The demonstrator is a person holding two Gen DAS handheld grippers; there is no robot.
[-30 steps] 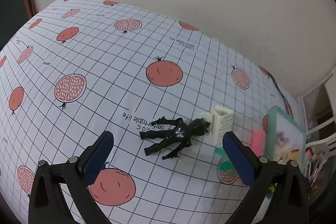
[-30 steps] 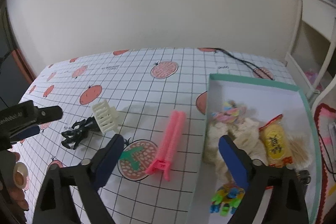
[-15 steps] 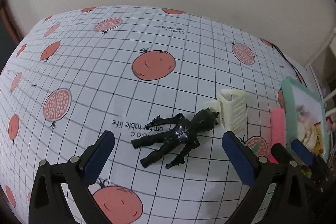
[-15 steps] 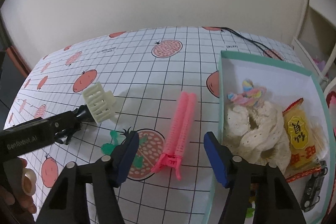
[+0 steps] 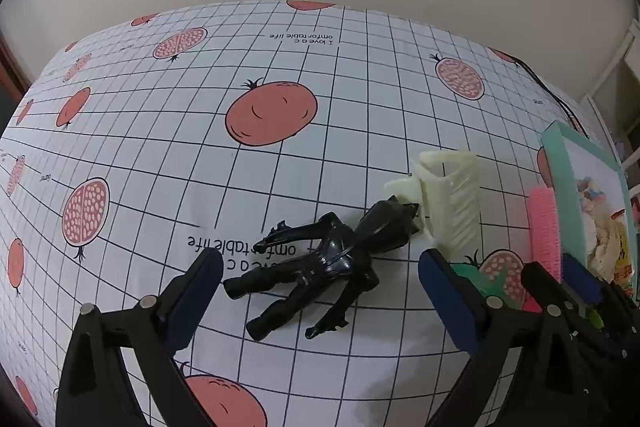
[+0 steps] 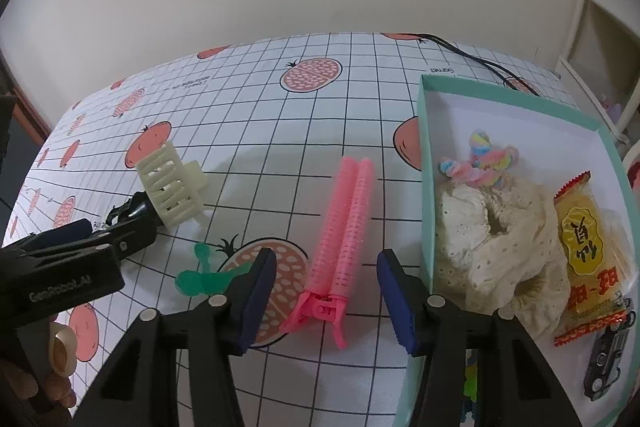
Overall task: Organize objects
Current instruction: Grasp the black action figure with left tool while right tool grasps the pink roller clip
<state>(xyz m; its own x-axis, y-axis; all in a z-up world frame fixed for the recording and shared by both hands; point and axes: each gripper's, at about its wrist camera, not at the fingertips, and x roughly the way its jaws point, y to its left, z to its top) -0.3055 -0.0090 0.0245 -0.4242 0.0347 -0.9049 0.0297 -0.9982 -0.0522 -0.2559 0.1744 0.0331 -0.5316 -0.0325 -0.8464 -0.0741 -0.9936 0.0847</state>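
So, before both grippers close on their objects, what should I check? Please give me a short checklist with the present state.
1. Left gripper open: ok.
2. Black toy figure between the left fingers: ok.
3. Cream hair claw apart from the figure: not ok, it touches the head.
4. Right gripper open: ok.
5. Pink hair roller clip between the right fingers: ok, the hinge end.
6. Free space in the teal box: ok, the far part is bare.

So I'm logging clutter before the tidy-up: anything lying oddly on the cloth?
Yes. The black figure lies flat, its head against the cream hair claw. A pink roller clip lies loose beside the teal box.
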